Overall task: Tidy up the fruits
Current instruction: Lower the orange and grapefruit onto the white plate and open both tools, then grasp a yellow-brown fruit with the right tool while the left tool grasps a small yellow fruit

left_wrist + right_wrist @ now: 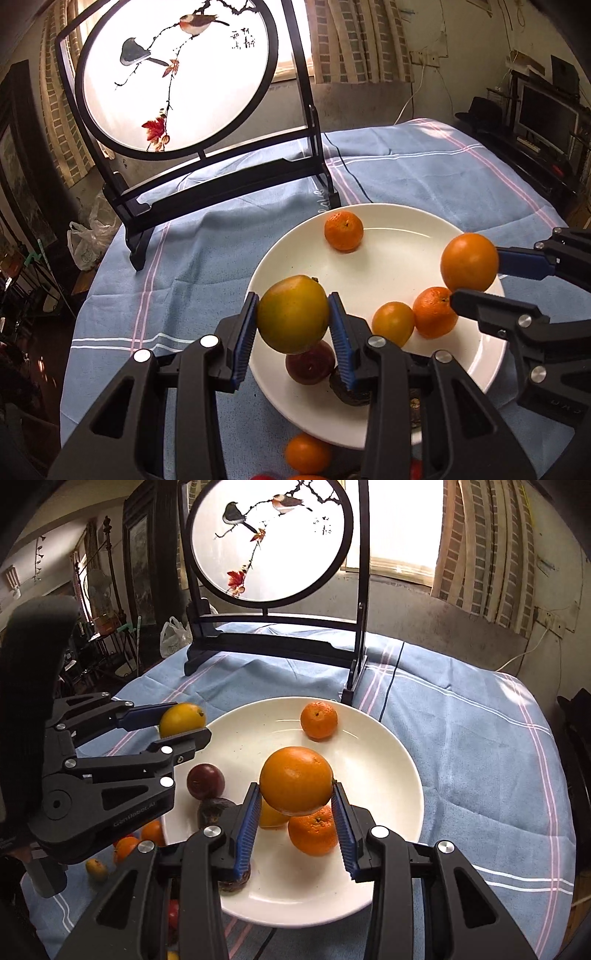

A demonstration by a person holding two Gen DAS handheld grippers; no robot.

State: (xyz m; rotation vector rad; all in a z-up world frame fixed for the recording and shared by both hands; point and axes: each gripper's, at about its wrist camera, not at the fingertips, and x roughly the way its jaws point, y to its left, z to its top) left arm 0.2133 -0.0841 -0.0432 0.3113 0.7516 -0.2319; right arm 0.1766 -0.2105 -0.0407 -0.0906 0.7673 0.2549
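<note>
Above plate's (388,760) left rim: left gripper (292,317) clamped on yellow-green orange (292,314). Right gripper (295,801) grips orange (296,780) over plate centre, free patch straight below-ahead; right nearer.

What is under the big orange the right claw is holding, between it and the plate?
In the right wrist view, a mandarin and a yellow fruit lie on the white plate below the big orange.
</note>
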